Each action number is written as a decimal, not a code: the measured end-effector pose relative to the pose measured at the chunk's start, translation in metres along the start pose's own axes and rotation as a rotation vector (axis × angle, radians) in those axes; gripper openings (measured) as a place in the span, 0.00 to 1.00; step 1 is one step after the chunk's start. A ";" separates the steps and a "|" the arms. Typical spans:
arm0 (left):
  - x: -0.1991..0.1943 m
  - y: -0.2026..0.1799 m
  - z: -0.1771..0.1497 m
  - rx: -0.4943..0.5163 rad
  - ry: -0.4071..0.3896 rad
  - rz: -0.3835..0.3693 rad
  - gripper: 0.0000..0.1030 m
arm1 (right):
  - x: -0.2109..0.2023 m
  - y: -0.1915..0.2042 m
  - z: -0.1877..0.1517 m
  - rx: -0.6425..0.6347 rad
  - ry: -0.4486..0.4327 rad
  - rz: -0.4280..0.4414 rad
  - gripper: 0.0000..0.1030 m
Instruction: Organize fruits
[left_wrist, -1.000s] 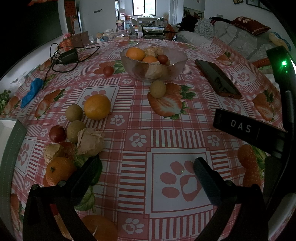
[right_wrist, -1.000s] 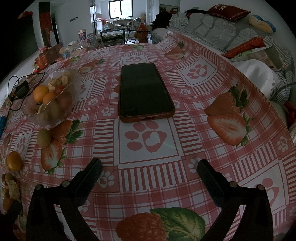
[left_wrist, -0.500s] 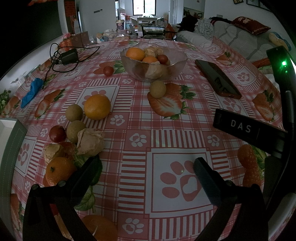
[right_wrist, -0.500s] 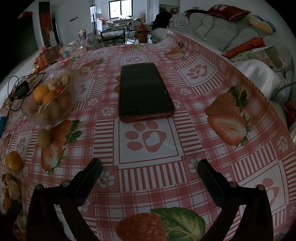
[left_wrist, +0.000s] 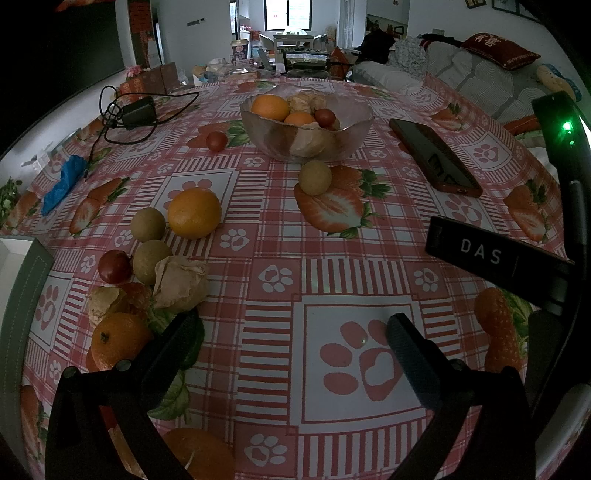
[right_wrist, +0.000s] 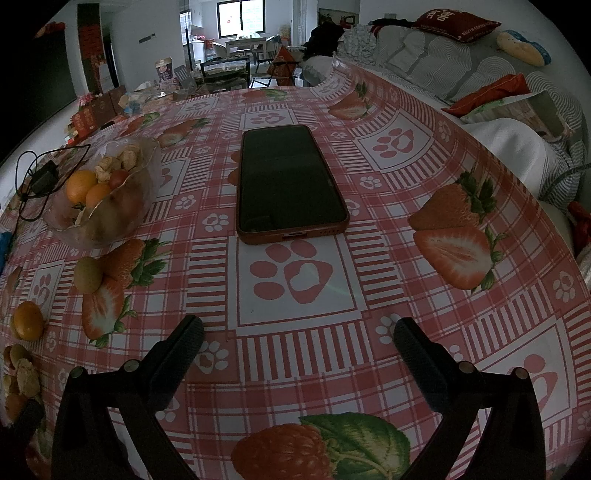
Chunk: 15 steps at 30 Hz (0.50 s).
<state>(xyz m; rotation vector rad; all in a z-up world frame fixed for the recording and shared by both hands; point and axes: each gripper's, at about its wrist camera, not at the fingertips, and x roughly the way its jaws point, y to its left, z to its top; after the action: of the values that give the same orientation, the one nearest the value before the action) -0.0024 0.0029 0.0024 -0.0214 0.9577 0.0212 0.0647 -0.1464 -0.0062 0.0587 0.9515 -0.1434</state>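
Left claw (left_wrist: 291, 332) and right claw (right_wrist: 297, 338) both spread apart, empty, over bare tablecloth (right_wrist: 406, 369) beside loose fruit.

Two low forward tabletop views, shared glass bowl (left_wrist: 306, 127) (right_wrist: 105, 199) and phone (left_wrist: 434, 157) (right_wrist: 290, 182)

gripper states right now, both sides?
Left gripper: open, holding nothing, over the tablecloth.
Right gripper: open, holding nothing, short of the phone.
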 end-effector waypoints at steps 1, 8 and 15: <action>0.000 0.000 0.000 0.000 0.000 0.000 1.00 | 0.000 0.000 0.000 0.000 0.000 0.000 1.00; 0.000 0.000 0.000 0.000 0.000 0.000 1.00 | 0.000 0.000 0.000 0.000 0.000 0.000 1.00; 0.000 0.000 0.000 0.000 0.000 0.000 1.00 | 0.000 0.000 0.000 0.000 0.000 0.000 1.00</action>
<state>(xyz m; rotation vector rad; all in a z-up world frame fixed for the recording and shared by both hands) -0.0024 0.0029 0.0024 -0.0214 0.9578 0.0212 0.0647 -0.1463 -0.0062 0.0586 0.9516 -0.1433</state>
